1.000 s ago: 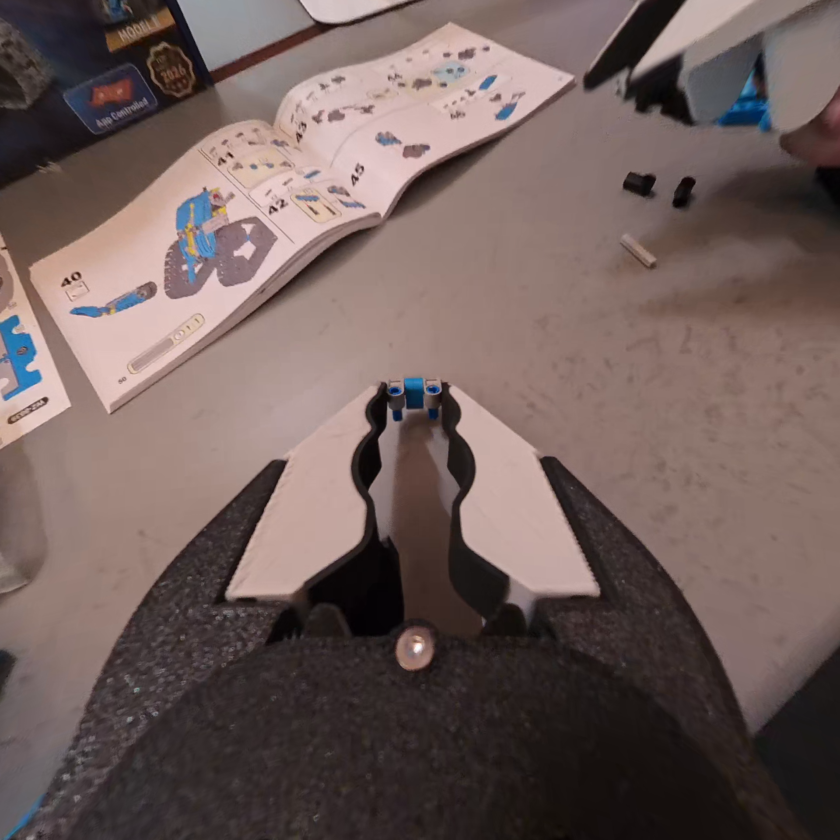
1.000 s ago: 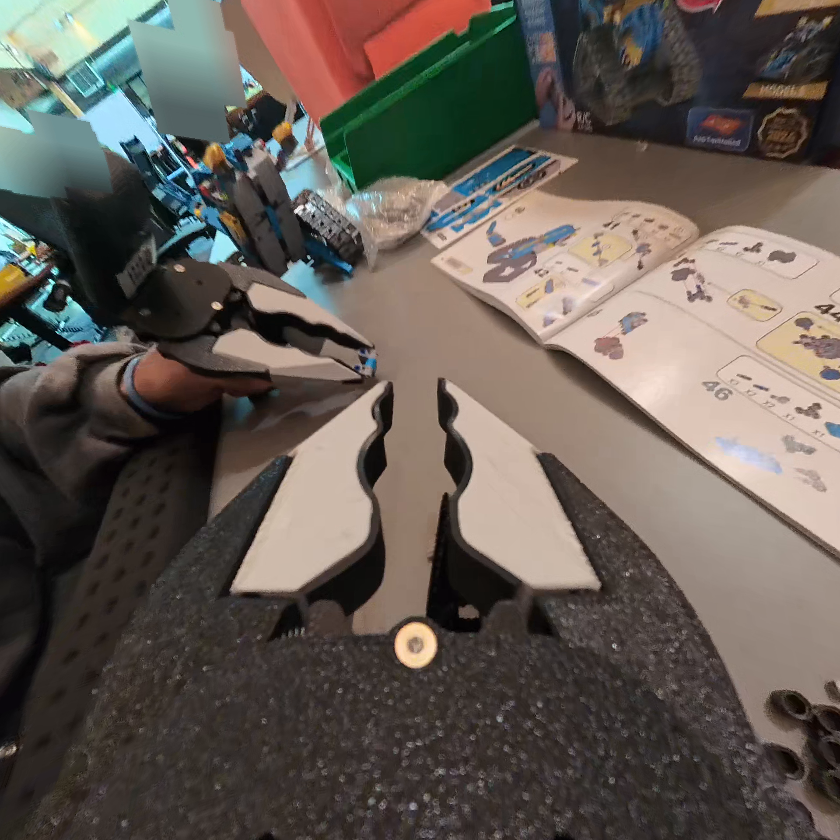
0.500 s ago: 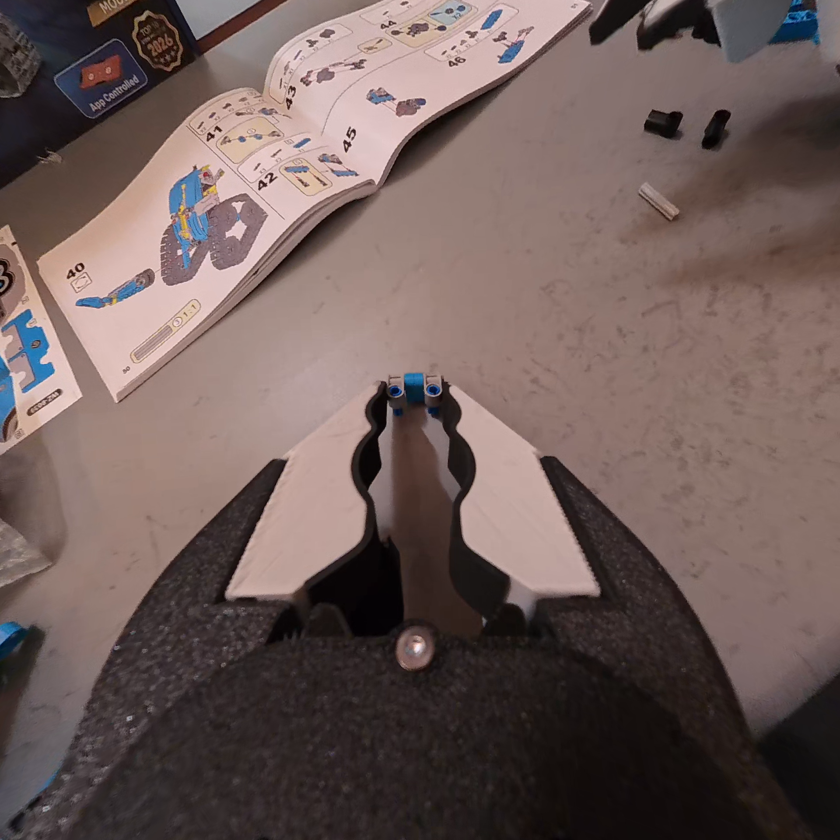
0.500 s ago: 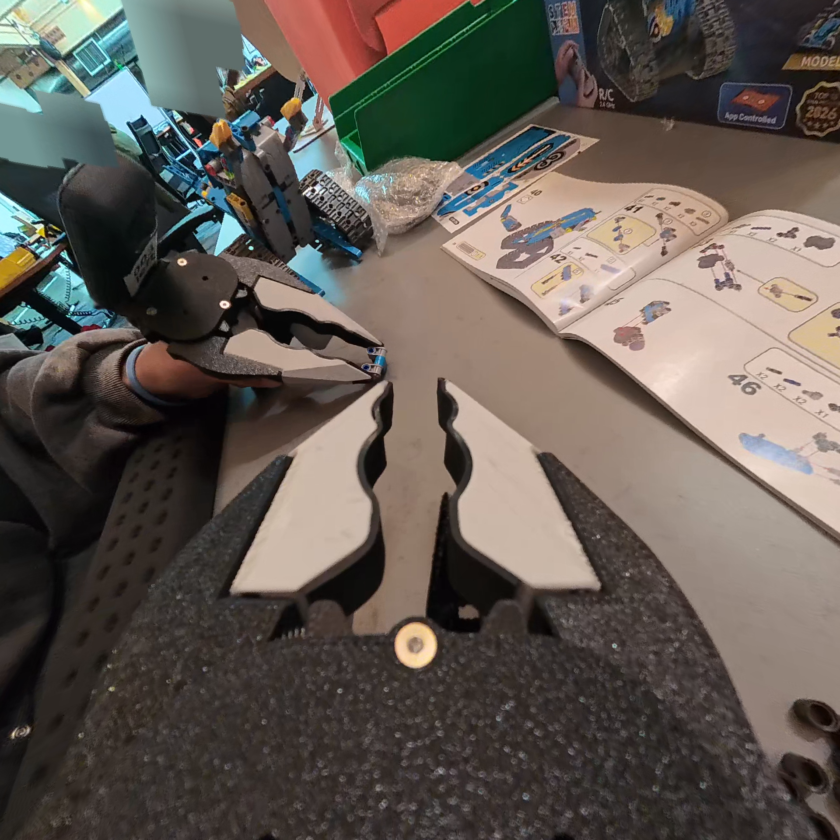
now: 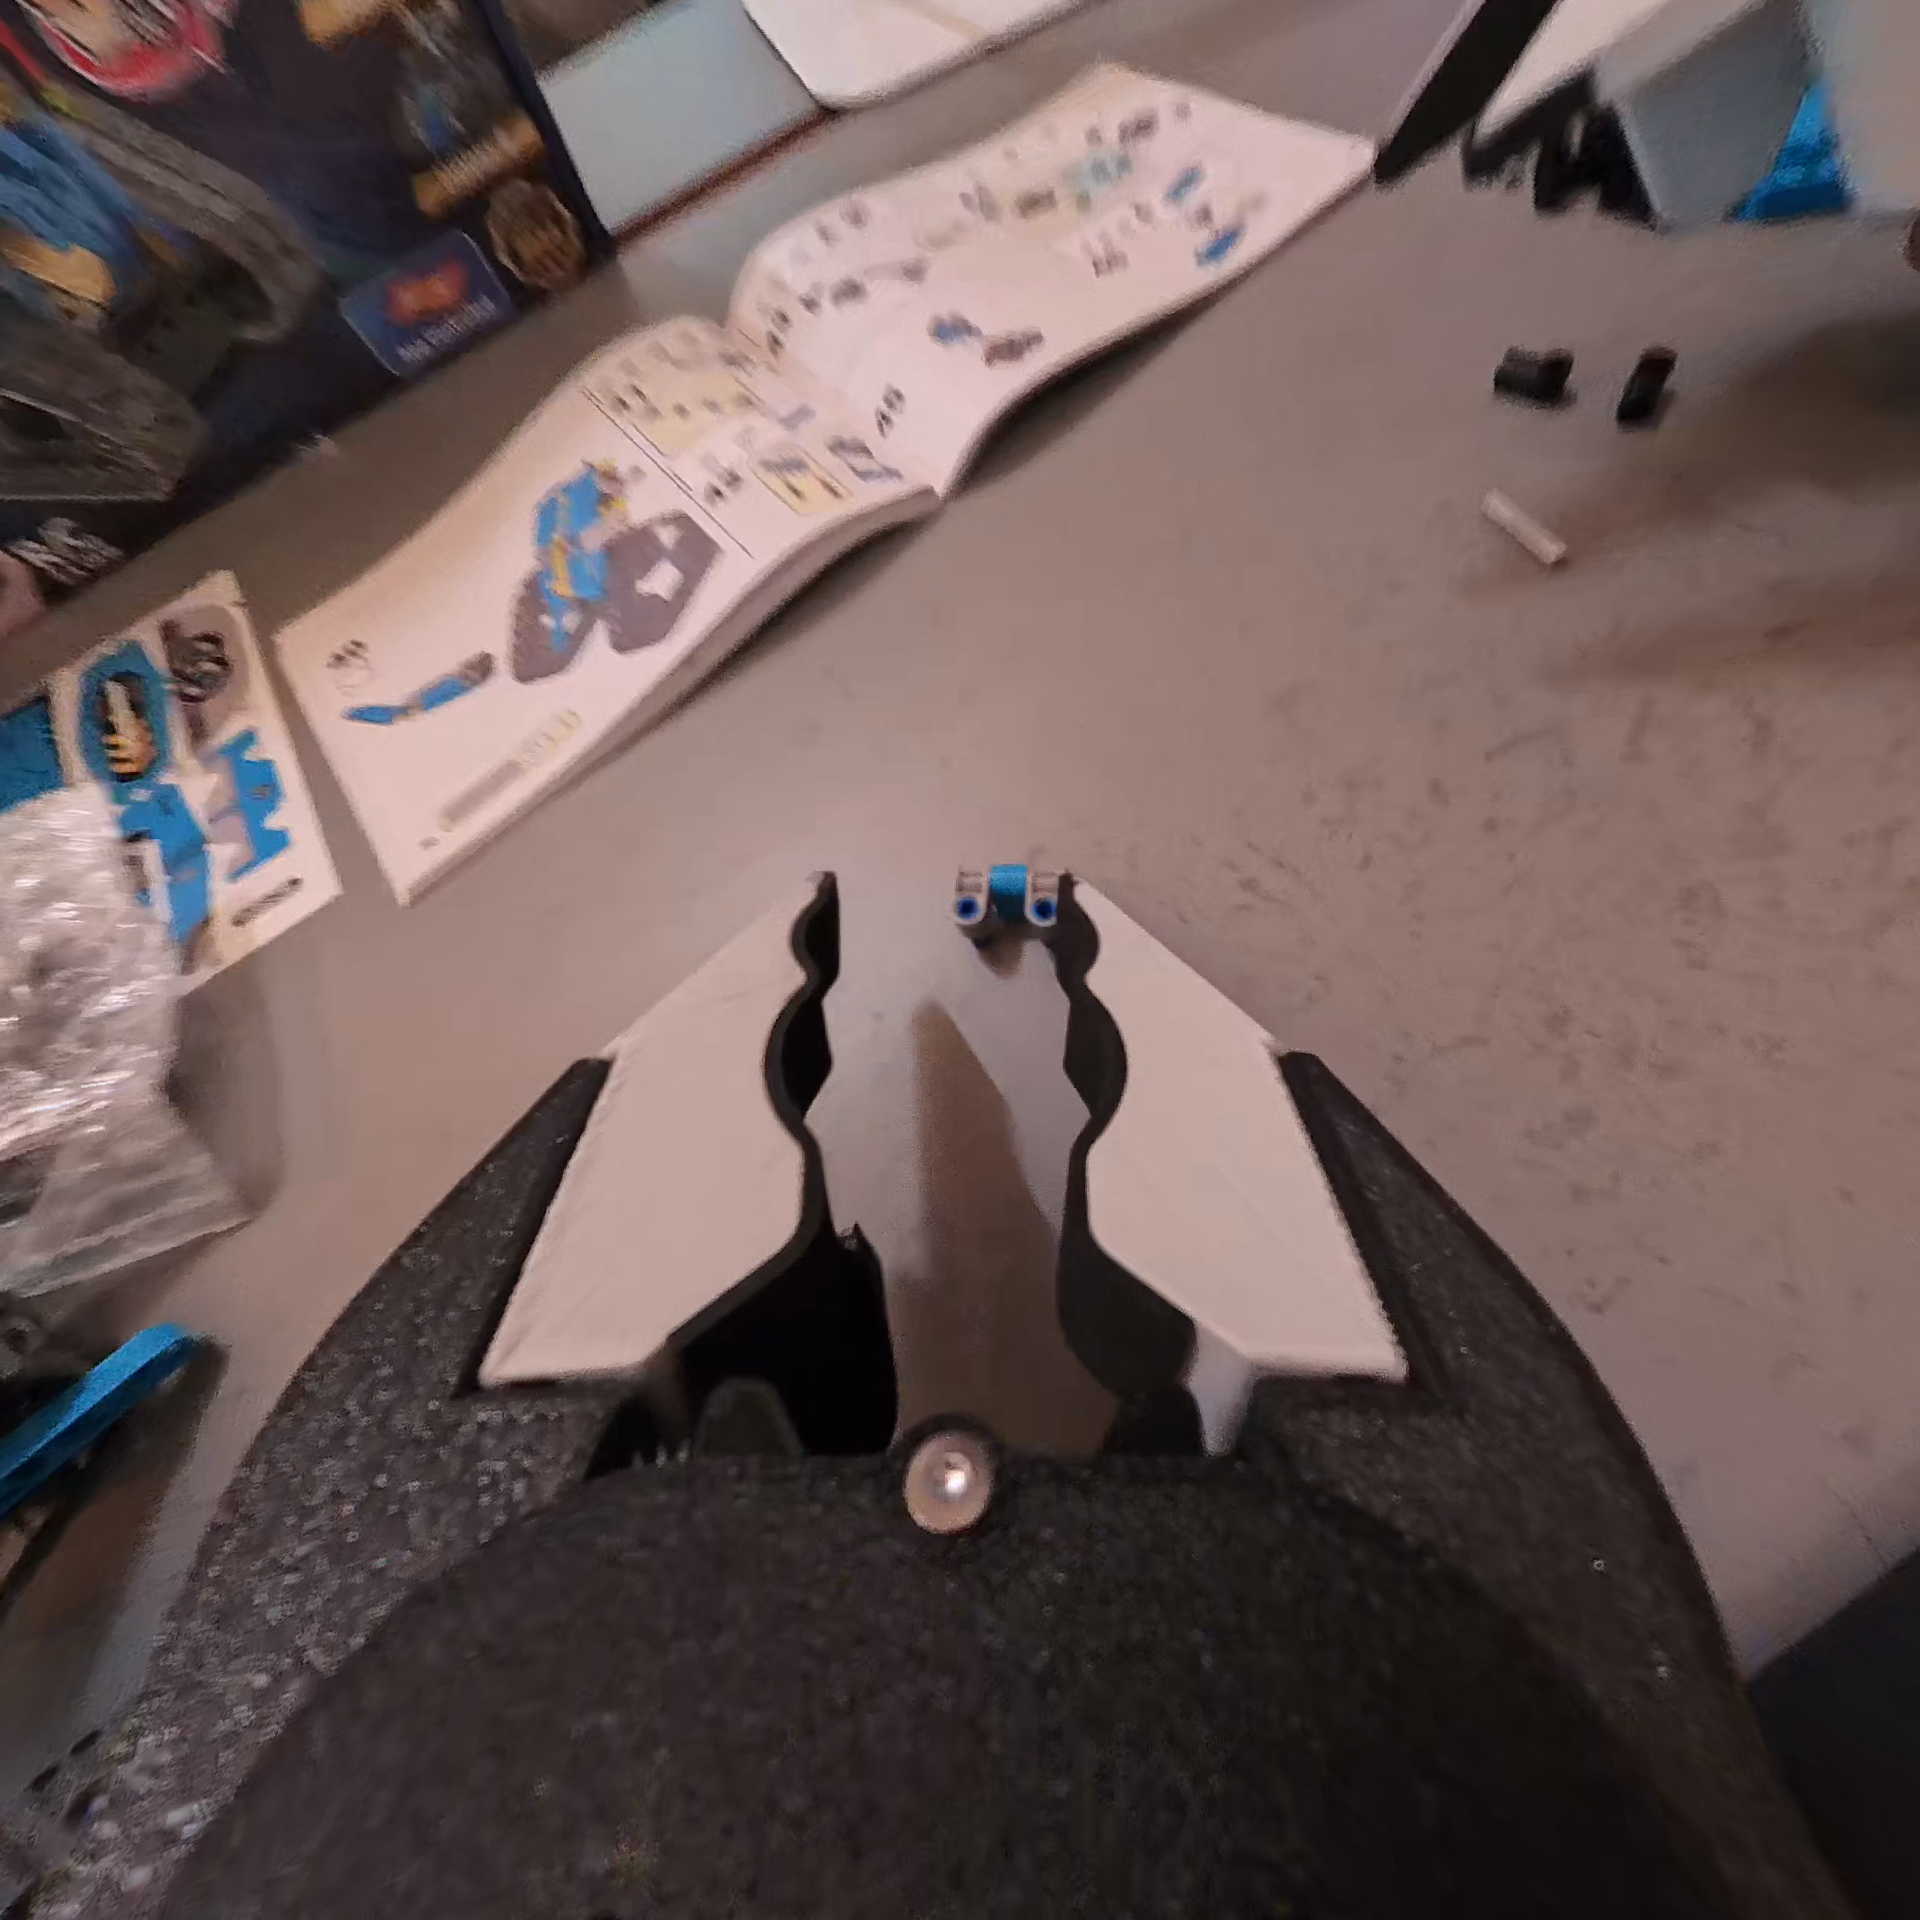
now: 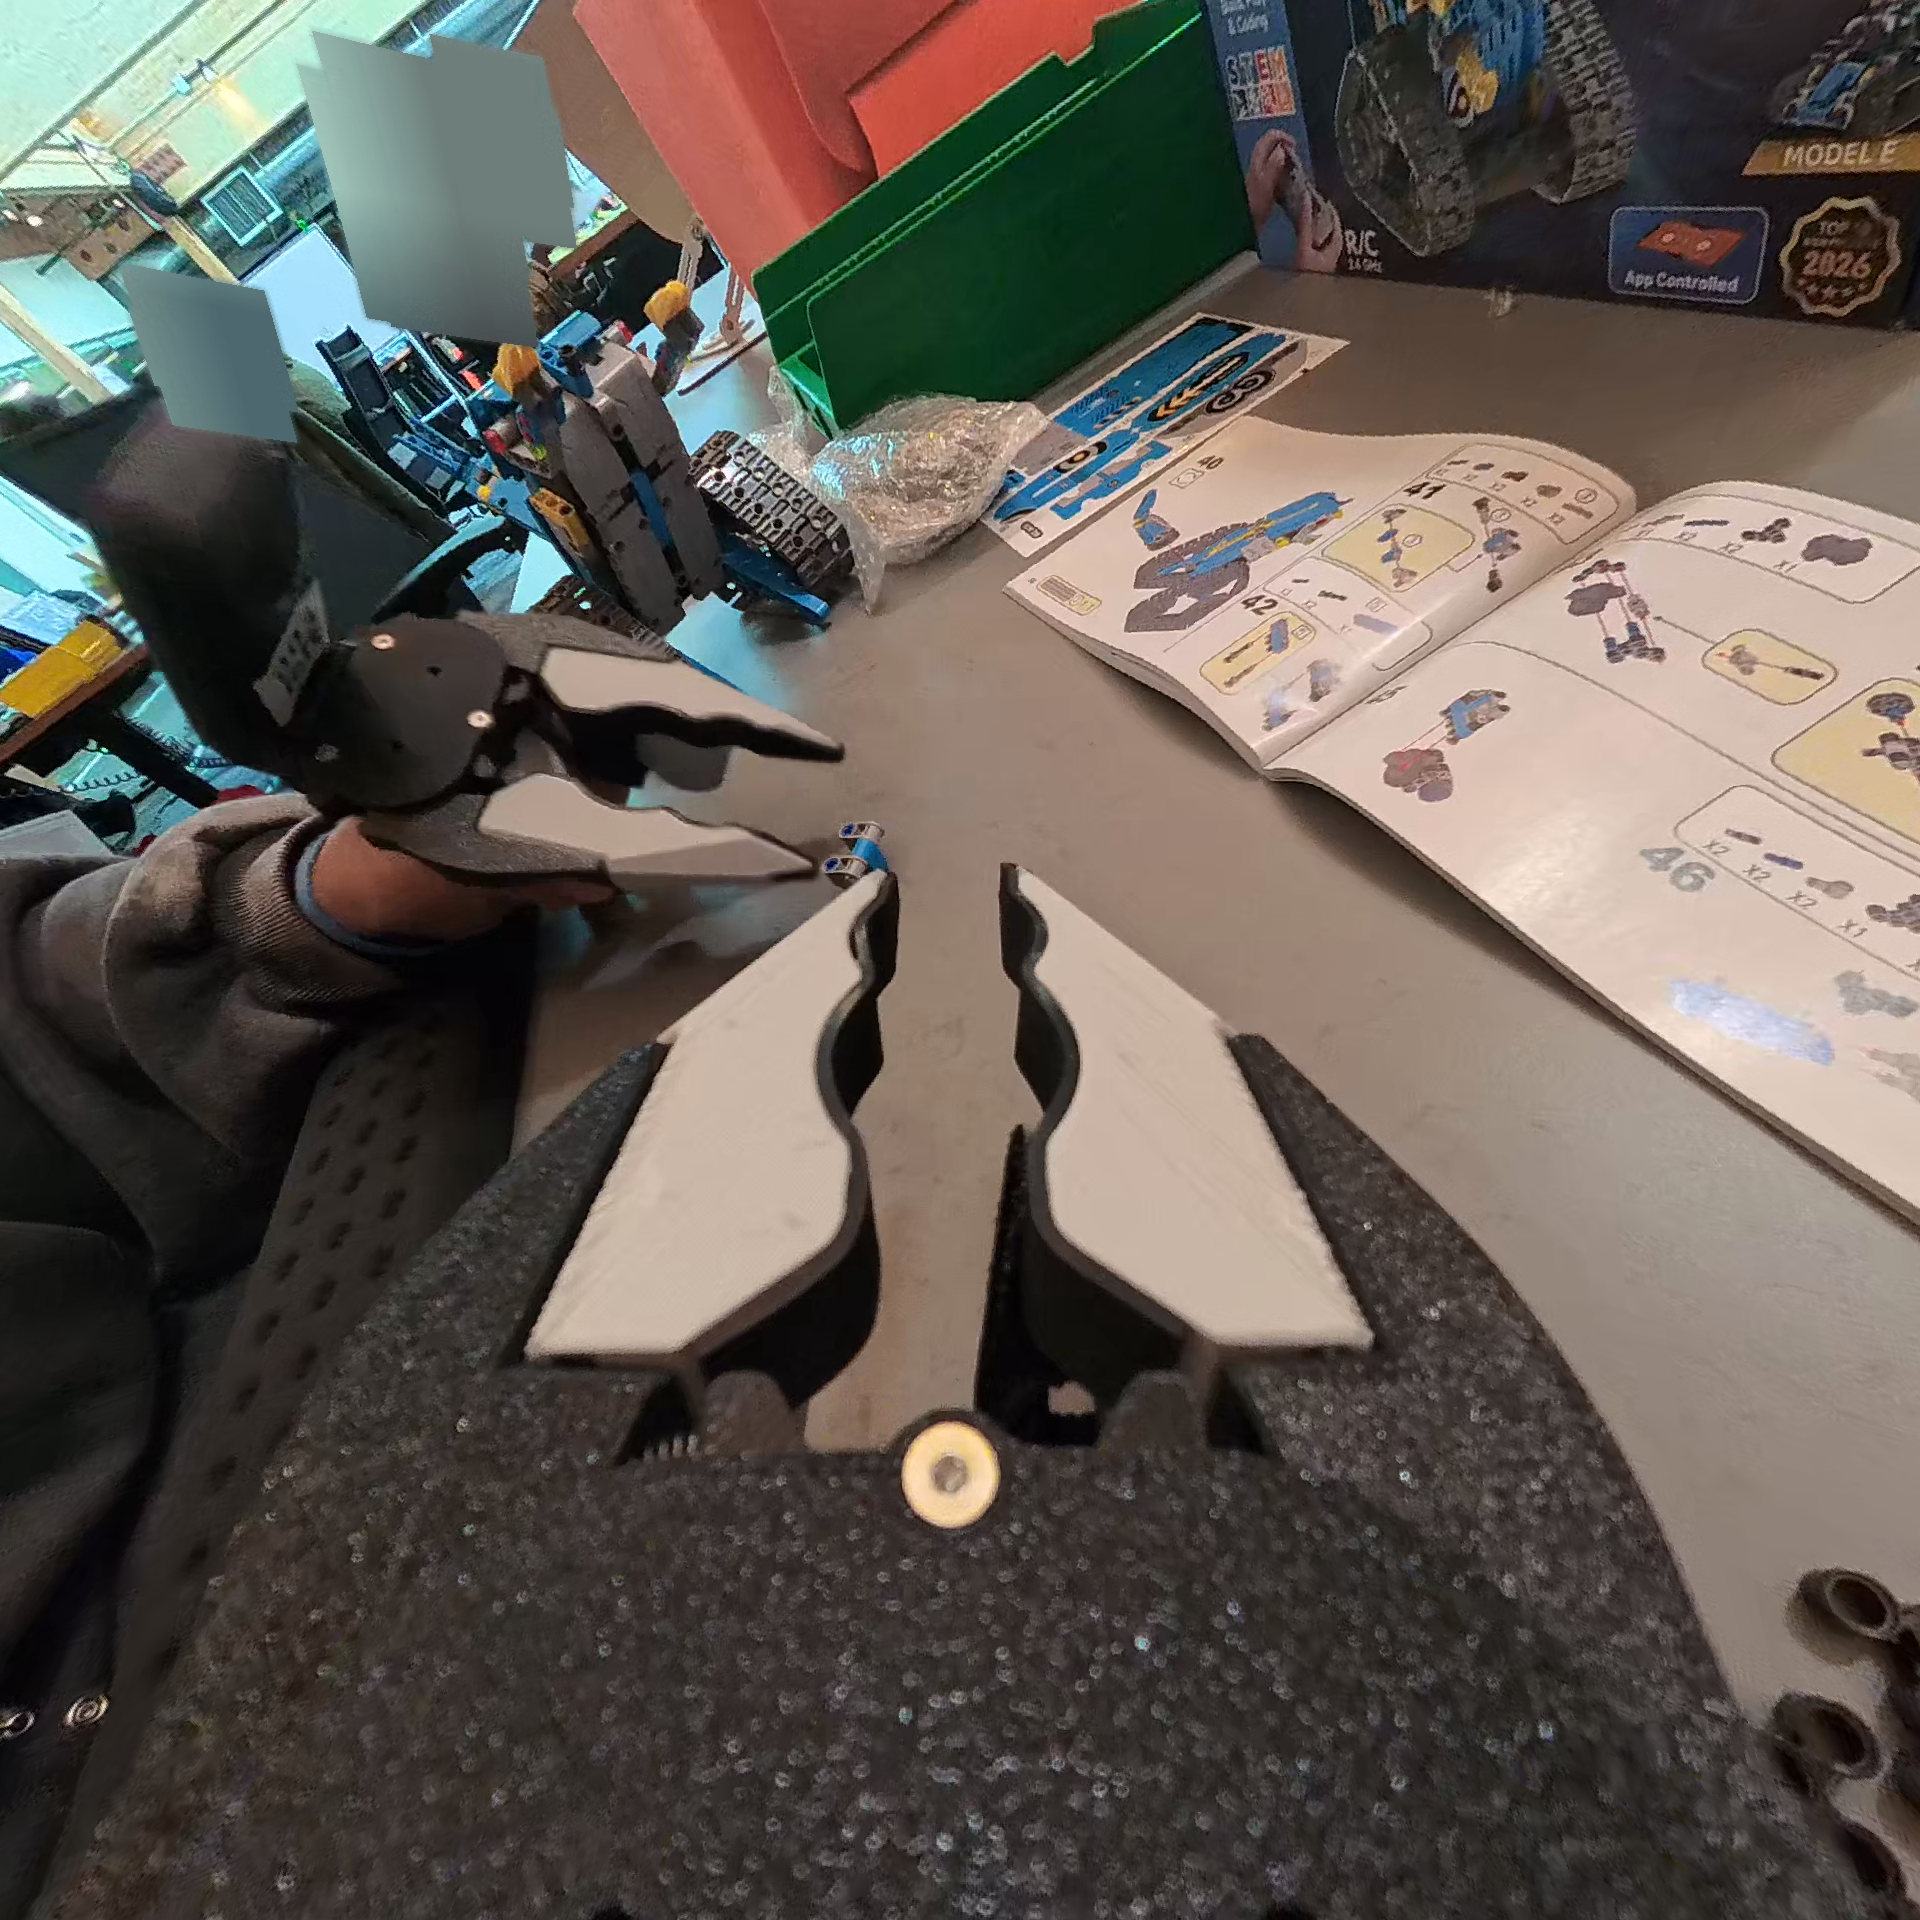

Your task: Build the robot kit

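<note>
Left claw point(image 5: 945, 894) gapes wide, the blue piece point(image 5: 1006, 906) touching only its right fingertip. Right claw point(image 6: 945, 883), parted and empty, waits just beside. Unclamped, the piece could drop onto the counter point(image 5: 1351, 935).

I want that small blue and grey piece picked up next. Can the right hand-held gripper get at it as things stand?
Probably yes. The small blue and grey piece lies just past the open right hand-held gripper, on bare table. The left hand-held gripper, also open, crowds its near side.
</note>
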The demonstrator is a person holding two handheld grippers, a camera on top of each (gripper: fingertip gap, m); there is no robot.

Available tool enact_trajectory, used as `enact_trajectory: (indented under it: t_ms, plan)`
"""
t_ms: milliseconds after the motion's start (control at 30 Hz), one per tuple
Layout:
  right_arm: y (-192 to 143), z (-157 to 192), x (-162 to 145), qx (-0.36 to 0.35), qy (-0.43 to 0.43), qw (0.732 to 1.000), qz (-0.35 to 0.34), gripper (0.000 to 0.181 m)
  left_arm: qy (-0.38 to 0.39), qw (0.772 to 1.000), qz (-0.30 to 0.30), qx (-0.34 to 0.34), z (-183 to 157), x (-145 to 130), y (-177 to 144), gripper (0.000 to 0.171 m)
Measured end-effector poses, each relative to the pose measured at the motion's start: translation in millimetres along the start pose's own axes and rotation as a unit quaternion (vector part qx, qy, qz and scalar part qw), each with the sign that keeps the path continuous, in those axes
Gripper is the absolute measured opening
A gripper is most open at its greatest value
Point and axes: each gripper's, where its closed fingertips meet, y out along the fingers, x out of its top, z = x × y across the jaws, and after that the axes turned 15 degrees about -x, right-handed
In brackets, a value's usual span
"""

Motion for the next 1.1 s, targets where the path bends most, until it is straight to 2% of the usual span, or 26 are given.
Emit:
enact_trajectory:
  t_ms: [133,233,267,333,400,467,500,533,567,667,767,900,1000,1100]
  plan:
    - [-2.9,-2.9,6.1,-0.004,0.010,1.000,-0.013,0.019,-0.018,0.996,-0.069,0.057,20.8,14.2,-27.0,0.039]
    - [-5.5,-7.8,14.2,-0.024,0.009,0.999,-0.036,0.022,-0.070,0.992,-0.095,0.046,30.0,11.1,-31.1,0.039]
    - [-6.5,-12.7,18.5,-0.045,0.004,0.998,-0.051,0.029,-0.085,0.991,-0.103,0.033,30.0,11.1,-30.1,0.039]
    - [-11.7,-22.0,31.0,-0.098,-0.025,0.990,-0.097,0.043,-0.101,0.988,-0.119,0.017,30.6,13.1,-30.5,0.039]
    - [-20.5,-19.9,44.2,-0.137,-0.084,0.975,-0.151,0.049,-0.104,0.985,-0.135,0.015,31.7,16.4,-33.5,0.039]
    - [-23.6,-18.4,48.2,-0.179,-0.142,0.958,-0.173,0.054,-0.099,0.985,-0.144,0.008,29.5,19.4,-34.4,0.039]
    - [-22.5,-19.3,46.1,-0.200,-0.157,0.953,-0.167,0.057,-0.094,0.985,-0.145,0.002,27.2,20.4,-33.5,0.039]
    - [-21.1,-19.9,41.6,-0.217,-0.160,0.950,-0.154,0.049,-0.088,0.985,-0.146,-0.005,24.2,22.0,-32.5,0.039]
    - [-20.6,-21.4,38.1,-0.236,-0.157,0.948,-0.147,0.048,-0.082,0.986,-0.147,-0.011,21.1,23.7,-31.4,0.039]
    - [-19.2,-15.7,31.2,-0.260,-0.156,0.941,-0.151,0.056,-0.066,0.987,-0.144,-0.029,12.4,26.0,-28.2,0.039]
    - [-11.0,-12.2,14.1,-0.254,-0.153,0.951,-0.090,0.053,-0.071,0.986,-0.141,-0.054,6.1,25.4,-26.3,0.039]
    - [-6.6,-12.1,0.2,-0.205,-0.059,0.976,-0.044,0.046,-0.082,0.983,-0.131,-0.096,-3.2,21.7,-23.4,0.040]
    - [-10.9,-21.6,2.0,-0.222,-0.046,0.973,-0.048,0.045,-0.085,0.980,-0.134,-0.124,-9.0,20.6,-25.5,0.040]
    - [-9.7,-34.4,-9.7,-0.246,-0.049,0.968,-0.016,0.043,-0.098,0.973,-0.149,-0.144,-9.7,21.3,-30.9,0.039]
